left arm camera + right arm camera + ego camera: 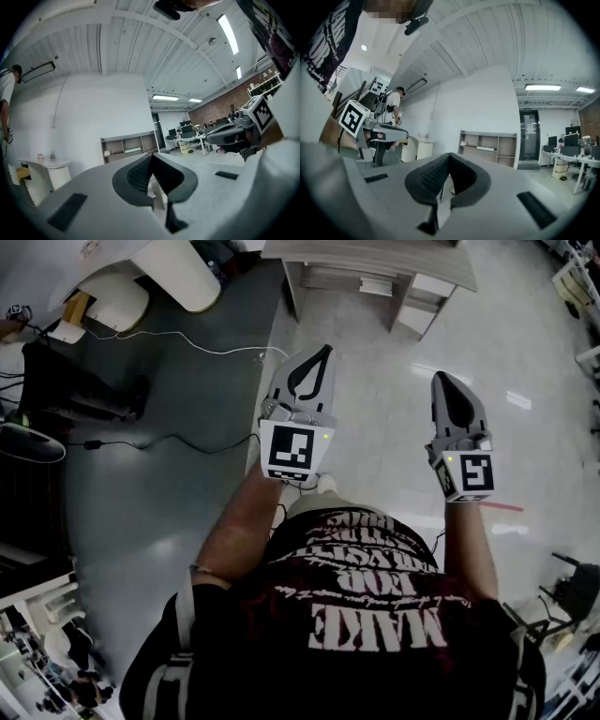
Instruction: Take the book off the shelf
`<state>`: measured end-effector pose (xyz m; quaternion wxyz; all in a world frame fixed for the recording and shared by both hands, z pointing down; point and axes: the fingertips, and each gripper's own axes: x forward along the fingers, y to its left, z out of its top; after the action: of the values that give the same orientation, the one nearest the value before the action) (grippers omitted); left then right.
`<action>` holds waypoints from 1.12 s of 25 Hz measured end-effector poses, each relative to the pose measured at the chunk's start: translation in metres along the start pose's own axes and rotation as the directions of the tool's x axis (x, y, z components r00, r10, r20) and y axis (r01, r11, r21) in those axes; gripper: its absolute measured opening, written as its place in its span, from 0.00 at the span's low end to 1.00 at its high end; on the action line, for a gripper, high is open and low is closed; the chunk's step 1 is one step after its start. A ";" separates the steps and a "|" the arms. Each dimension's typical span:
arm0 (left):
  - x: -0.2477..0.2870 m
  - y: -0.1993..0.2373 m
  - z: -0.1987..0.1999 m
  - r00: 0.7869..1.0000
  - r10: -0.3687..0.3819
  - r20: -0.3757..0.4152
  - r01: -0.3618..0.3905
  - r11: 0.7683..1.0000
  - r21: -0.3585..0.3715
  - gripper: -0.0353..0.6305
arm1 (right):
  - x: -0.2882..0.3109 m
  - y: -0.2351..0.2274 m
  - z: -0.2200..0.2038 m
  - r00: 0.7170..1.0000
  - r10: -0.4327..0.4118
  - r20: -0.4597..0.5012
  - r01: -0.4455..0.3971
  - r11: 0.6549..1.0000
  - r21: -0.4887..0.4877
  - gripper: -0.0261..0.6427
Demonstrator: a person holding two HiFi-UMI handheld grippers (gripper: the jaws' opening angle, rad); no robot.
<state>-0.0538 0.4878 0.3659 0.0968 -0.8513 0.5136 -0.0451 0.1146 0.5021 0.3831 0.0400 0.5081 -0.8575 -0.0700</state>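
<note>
Left gripper [323, 352] and right gripper [441, 379] clenched on nothing, well apart from the shelf [370, 257].
Head view cuts the shelf off. The gripper views show its compartments, with the book [486, 148] a pale, barely legible sliver in the middle one.

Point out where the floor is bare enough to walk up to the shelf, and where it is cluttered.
Free: the pale tiled floor running straight ahead to the shelf, and the dark floor strip beside it. Crowded: cables cross the dark strip nearer the white cabinet, dark equipment lines the left edge, and stands sit at the right edge.
</note>
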 end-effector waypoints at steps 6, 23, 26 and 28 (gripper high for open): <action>0.006 0.034 -0.030 0.999 0.040 -0.036 -0.041 0.998 -0.046 0.05 | 0.042 0.011 -0.009 0.997 0.019 -0.080 -0.018 1.000 0.011 0.04; 0.056 0.089 -0.053 0.999 0.023 -0.042 -0.026 0.997 -0.078 0.05 | 0.084 -0.041 0.002 0.995 -0.091 -0.034 0.092 0.995 0.030 0.05; 0.072 0.097 -0.057 0.998 0.036 -0.041 -0.040 0.995 -0.090 0.05 | 0.105 -0.052 -0.008 0.997 -0.075 -0.034 0.077 0.996 0.036 0.05; 0.088 0.100 -0.060 0.998 0.045 -0.049 -0.049 0.994 -0.095 0.05 | 0.118 -0.063 -0.013 0.997 -0.068 -0.030 0.069 0.997 0.046 0.05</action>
<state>-0.1099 0.3578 0.4017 0.0449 -0.8414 0.5373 -0.0380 0.1146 0.3678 0.3859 0.0375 0.5388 -0.8404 -0.0438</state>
